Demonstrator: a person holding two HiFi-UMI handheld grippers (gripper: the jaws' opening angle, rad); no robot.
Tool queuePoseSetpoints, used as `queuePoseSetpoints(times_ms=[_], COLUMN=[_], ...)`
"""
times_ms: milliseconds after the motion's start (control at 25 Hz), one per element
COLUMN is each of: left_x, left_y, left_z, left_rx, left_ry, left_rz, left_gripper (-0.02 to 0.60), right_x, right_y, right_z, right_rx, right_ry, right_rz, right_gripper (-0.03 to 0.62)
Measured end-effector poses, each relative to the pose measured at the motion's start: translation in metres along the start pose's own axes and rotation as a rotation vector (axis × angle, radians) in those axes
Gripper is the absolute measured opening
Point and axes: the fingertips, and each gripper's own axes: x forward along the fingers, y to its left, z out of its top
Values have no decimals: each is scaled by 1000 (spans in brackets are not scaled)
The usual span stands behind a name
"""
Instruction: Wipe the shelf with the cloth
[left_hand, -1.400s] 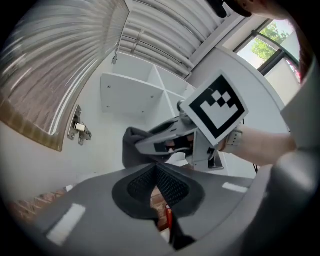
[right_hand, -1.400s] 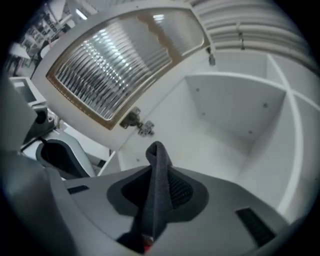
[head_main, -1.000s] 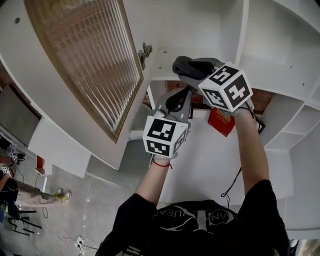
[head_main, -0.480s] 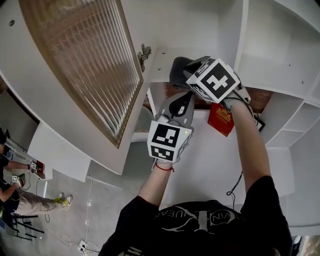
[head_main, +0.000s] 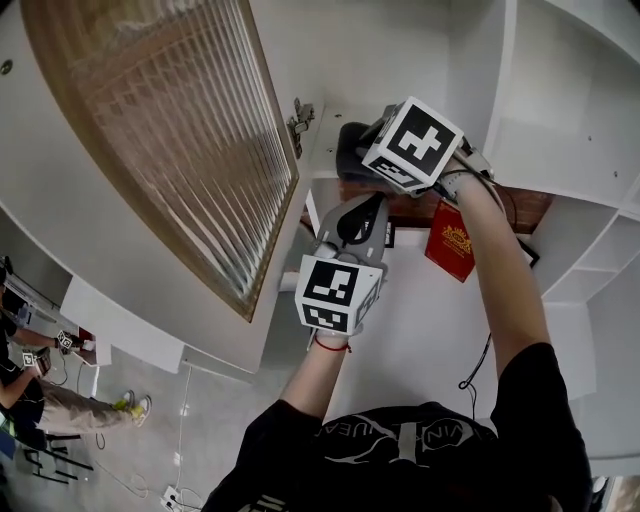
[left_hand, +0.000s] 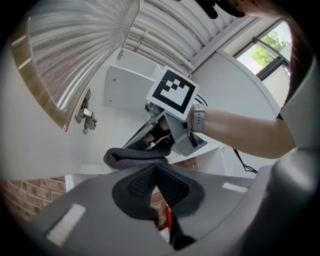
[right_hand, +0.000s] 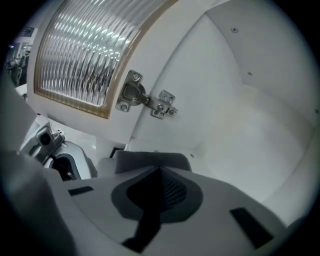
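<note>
grey cloth nipped at the shelf's edge, the wipe itself yet to come

nearest the person, the left gripper (head_main: 358, 208) is held out from a bent forearm and points slightly upward at the cupboard. its tongs are pressed together with nothing between them, and it waits just below the work. above and beyond it, the right gripper (right_hand: 160, 169) reaches in on a nearly straight arm. it is tipped downward over the front of the shelf (right_hand: 240, 150), with its marker cube uppermost. its tongs have just been closing and are now pressed together. the near fold of the cloth (left_hand: 131, 157) sits at their very tips, and they appear to pinch it. the cloth is bunched in a dark grey roll at the shelf's front edge, on the side near the hinge (right_hand: 136, 98), right under the right gripper.

judging from how things lie, the job is only at its opening. the cloth has been taken hold of but is still one lump at the edge, and nothing shows whether any of the white board has been wiped. what is left is the wipe itself: drawing the cloth across the board and into its back corners.

farther off, the ribbed-glass door (head_main: 170, 130) stands swung open to the left. a red packet (head_main: 452, 245) sits lower on the right, against a brick wall (head_main: 520, 205).
</note>
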Motion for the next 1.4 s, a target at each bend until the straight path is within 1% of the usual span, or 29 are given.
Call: queuePoseSetpoints(times_ms=[200, 360, 560, 760, 960, 1200, 1320, 1400], left_x=[7, 10, 12, 16, 18, 19, 21, 22], left_y=[0, 0, 6, 11, 4, 4, 4, 4], left_z=[-8, -9, -8, -10, -11, -15, -18, -19], left_rx=[-3, -17, -12, -27, -31, -4, -5, -2], left_ry=[15, 19, 21, 30, 38, 44, 49, 50], left_rz=[-16, -36, -25, -20, -58, -60, -63, -70], left_gripper=[-15, -15, -15, -14, -15, -15, -15, -15], right_x=[21, 37, 54, 70, 88, 105, 110, 109], right_y=[-7, -15, -23, -37, -55, -82, -99, -108], right_z=[11, 20, 23, 23, 33, 26, 14, 5], right_rx=[-54, -87, -136, -171, -231, -239, -198, -141], right_ry=[27, 29, 51, 82, 63, 86, 131, 153], right_rz=[0, 0, -13, -7, -28, -74, -110, -126], right_gripper=[11, 11, 11, 11, 11, 11, 9, 10])
